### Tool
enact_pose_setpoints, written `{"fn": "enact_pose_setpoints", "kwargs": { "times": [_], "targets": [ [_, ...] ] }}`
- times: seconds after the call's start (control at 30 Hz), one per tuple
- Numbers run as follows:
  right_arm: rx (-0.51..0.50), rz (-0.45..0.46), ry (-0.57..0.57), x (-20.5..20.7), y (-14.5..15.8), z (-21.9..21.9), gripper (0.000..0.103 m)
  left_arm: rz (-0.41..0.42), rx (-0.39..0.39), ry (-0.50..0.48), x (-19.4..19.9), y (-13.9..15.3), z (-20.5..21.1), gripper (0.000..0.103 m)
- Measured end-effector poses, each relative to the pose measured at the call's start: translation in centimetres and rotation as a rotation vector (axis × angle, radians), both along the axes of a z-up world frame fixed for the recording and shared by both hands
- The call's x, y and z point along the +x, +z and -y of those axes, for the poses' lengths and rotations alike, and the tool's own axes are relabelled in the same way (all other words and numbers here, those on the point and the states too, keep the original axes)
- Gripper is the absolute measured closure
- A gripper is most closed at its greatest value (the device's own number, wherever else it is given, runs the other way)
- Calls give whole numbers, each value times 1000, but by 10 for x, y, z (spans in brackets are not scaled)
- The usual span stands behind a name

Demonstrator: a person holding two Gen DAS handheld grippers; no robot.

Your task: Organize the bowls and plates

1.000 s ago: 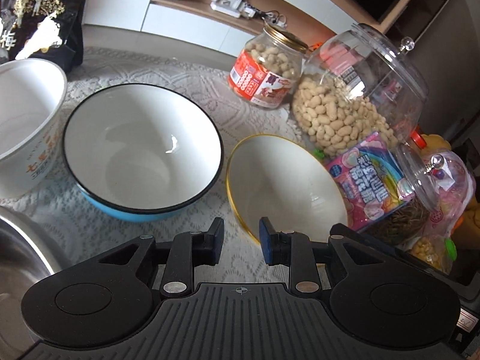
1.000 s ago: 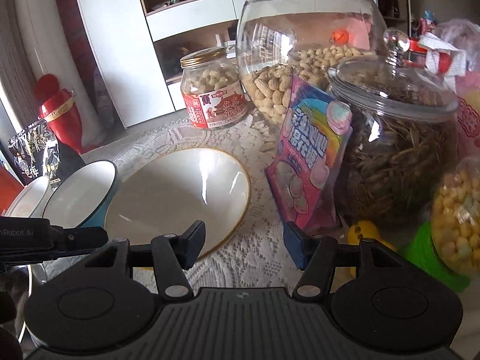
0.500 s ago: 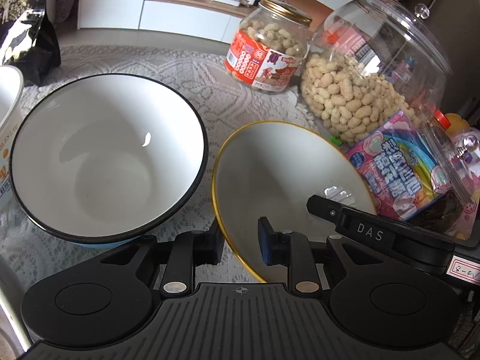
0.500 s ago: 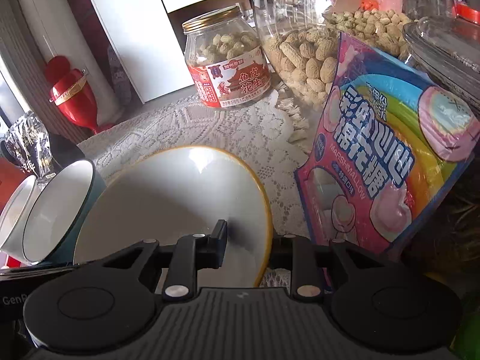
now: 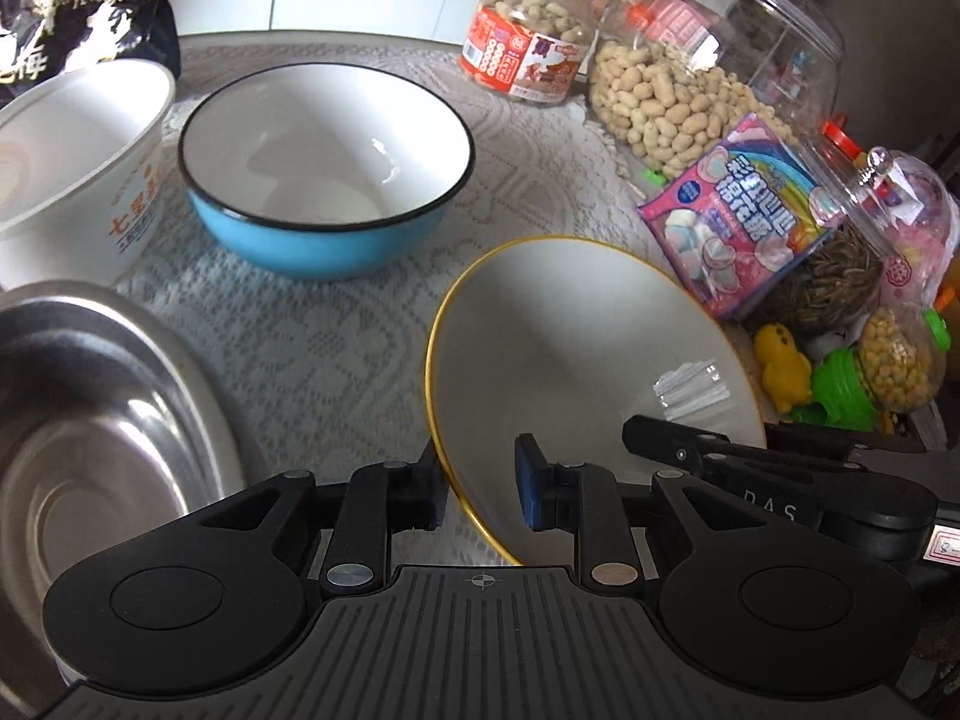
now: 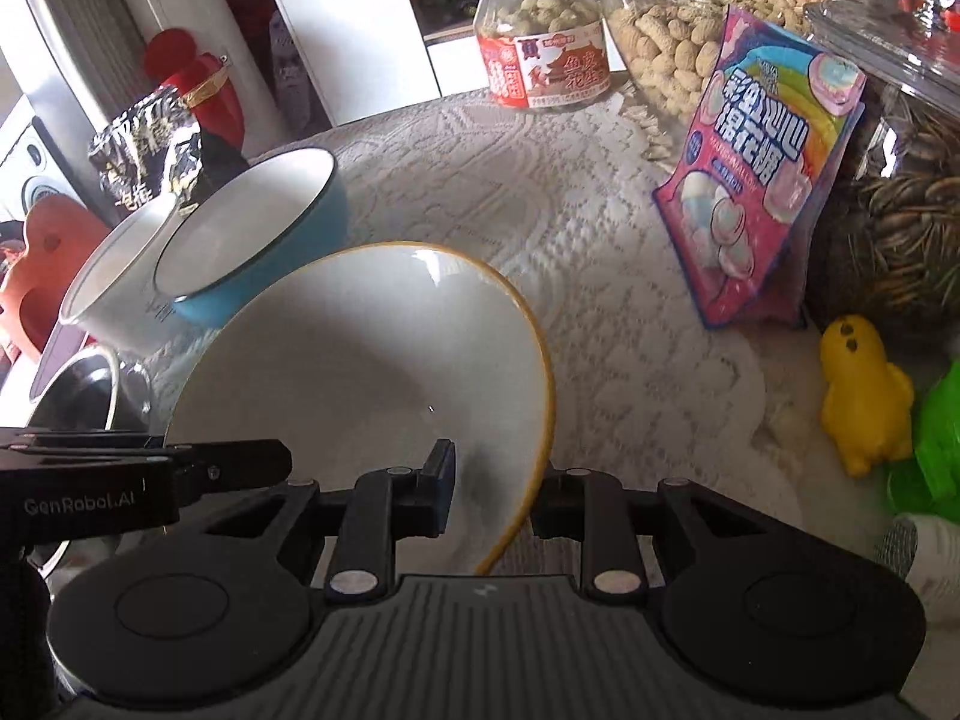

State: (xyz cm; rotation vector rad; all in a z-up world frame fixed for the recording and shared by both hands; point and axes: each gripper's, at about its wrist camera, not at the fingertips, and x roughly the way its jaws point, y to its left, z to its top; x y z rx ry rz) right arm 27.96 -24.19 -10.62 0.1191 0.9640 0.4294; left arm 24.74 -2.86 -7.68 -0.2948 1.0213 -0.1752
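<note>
A white bowl with a gold rim (image 5: 570,348) (image 6: 360,360) is tilted over the lace cloth, held from both sides. My left gripper (image 5: 480,495) is shut on its near left rim. My right gripper (image 6: 489,498) is shut on the near right rim, one pad inside and one outside. Behind it on the cloth stand a blue enamel bowl (image 5: 324,180) (image 6: 252,240) and, further left, a white bowl with orange print (image 5: 78,168) (image 6: 114,276). A steel bowl (image 5: 90,432) (image 6: 78,396) sits at the near left.
Along the right stand a small peanut jar (image 5: 528,54), a large peanut jar (image 5: 690,72), a pink marshmallow bag (image 6: 768,192) and a seed jar (image 6: 900,198). A yellow duck toy (image 6: 858,396) lies near right. A black snack bag (image 5: 78,12) is at the far left.
The right gripper's jaws closed onto the gold-rimmed bowl's rim. The left gripper came in over the opposite rim. The bowl now sits nearer, clear of the marshmallow bag and jars.
</note>
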Motion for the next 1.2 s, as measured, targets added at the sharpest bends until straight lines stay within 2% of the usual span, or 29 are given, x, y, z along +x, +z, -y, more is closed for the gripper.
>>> {"fn": "enact_pose_setpoints", "kwargs": {
  "times": [0.17, 0.3, 0.57, 1.1, 1.2],
  "targets": [
    [-6, -22, 13, -25, 2, -5, 78, -10, -6, -1, -22, 1, -4, 78],
    [-43, -3, 27, -37, 2, -9, 78, -6, -14, -7, -25, 1, -4, 78],
    [-51, -7, 27, -41, 4, -8, 77, 1, 25, -28, -28, 2, 1, 78],
    [-60, 11, 39, -46, 3, -8, 75, 16, 27, -54, -26, 3, 1, 78],
    [-66, 23, 32, -47, 6, -8, 75, 33, 22, -55, -28, 11, -4, 78]
  ]
}}
